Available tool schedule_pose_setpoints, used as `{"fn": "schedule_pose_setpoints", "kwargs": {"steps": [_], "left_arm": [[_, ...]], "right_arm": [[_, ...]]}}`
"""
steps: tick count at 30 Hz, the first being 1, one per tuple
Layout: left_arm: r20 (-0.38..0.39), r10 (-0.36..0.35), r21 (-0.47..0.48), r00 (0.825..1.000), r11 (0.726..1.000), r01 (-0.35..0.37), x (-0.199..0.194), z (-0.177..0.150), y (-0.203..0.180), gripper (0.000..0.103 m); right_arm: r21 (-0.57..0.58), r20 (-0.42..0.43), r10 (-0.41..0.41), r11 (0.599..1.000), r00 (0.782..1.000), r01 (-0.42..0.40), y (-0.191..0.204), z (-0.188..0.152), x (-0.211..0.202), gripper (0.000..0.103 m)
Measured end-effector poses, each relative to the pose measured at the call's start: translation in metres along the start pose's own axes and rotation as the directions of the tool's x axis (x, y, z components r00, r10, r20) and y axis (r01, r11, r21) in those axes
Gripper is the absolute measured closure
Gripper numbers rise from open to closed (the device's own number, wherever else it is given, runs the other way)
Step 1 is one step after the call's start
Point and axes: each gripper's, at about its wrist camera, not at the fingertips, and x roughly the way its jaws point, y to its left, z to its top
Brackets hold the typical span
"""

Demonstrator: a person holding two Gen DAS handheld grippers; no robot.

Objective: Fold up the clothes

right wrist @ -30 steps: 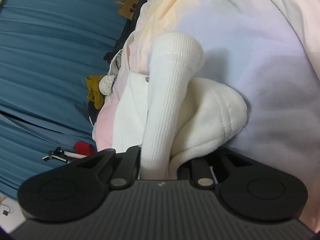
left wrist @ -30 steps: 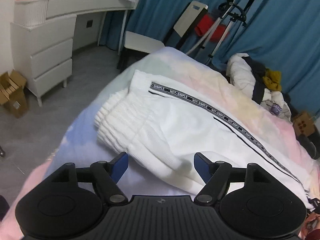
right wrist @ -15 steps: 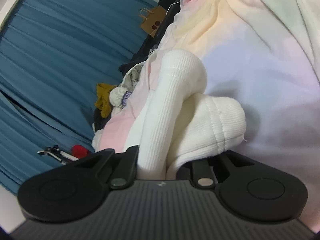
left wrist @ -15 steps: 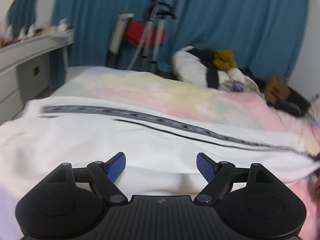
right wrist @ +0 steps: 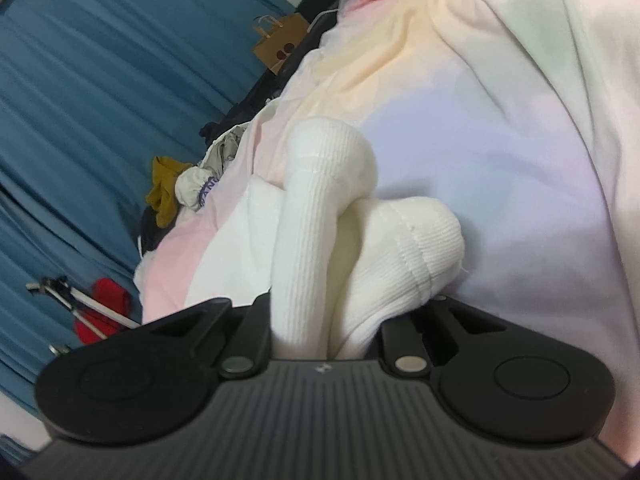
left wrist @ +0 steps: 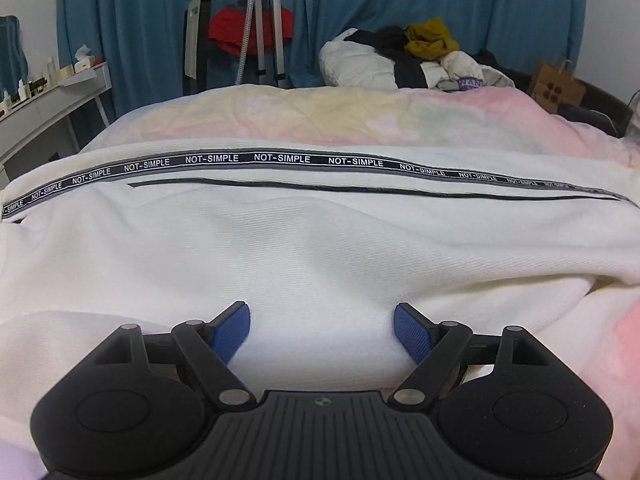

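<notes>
White trousers (left wrist: 320,248) – spread across the pastel bedcover (left wrist: 360,116), directly ahead of and beneath the left gripper (left wrist: 322,330). Black "NOT-SIMPLE" tape (left wrist: 280,159) runs crosswise well beyond the fingertips. Left gripper: jaws spread wide, blue pads (left wrist: 234,330) either side of bare fabric, nothing pinched btwn them.

Right gripper (right wrist: 320,320): clenched on the ribbed cuffs (right wrist: 320,216) – two white knit rolls bunched btwn the fingers, standing up past the tips. Bedcover lies right of and beyond those fingers.

Misc., far past left fingertips: clothes pile (left wrist: 416,58), tripod (left wrist: 266,28), blue curtain (left wrist: 500,8), paper bag (left wrist: 556,88).
</notes>
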Motion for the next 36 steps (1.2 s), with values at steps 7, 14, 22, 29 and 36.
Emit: {"fn": "schedule_pose_setpoints", "kwargs": {"steps": [7,14,22,29,36], "left_arm": [[-0.007,-0.003,0.018,1.000,1.000,0.003,0.008,0.000,0.000,0.021],[-0.020,-0.017,0.027,1.000,0.999,0.017,0.011,0.005,0.006,0.021],[-0.029,-0.016,0.039,0.999,0.999,0.018,0.013,0.007,0.006,0.021],[-0.034,-0.013,0.043,0.999,0.999,0.015,0.016,0.010,0.005,0.020],[-0.020,-0.048,0.036,0.999,0.998,0.048,0.014,0.018,0.012,0.019]], "right_arm": [[-0.066,0.028,-0.027,0.997,0.999,0.029,0.011,0.003,-0.005,0.088],[-0.118,0.065,-0.040,0.992,0.997,0.047,0.023,0.005,-0.009,0.089],[-0.125,0.079,-0.032,0.991,0.996,0.042,0.026,0.006,-0.011,0.090],[-0.129,0.118,0.007,0.992,0.993,0.009,0.040,0.010,-0.022,0.090],[-0.186,0.198,0.080,0.982,0.977,-0.043,0.096,0.011,-0.054,0.090]]}}
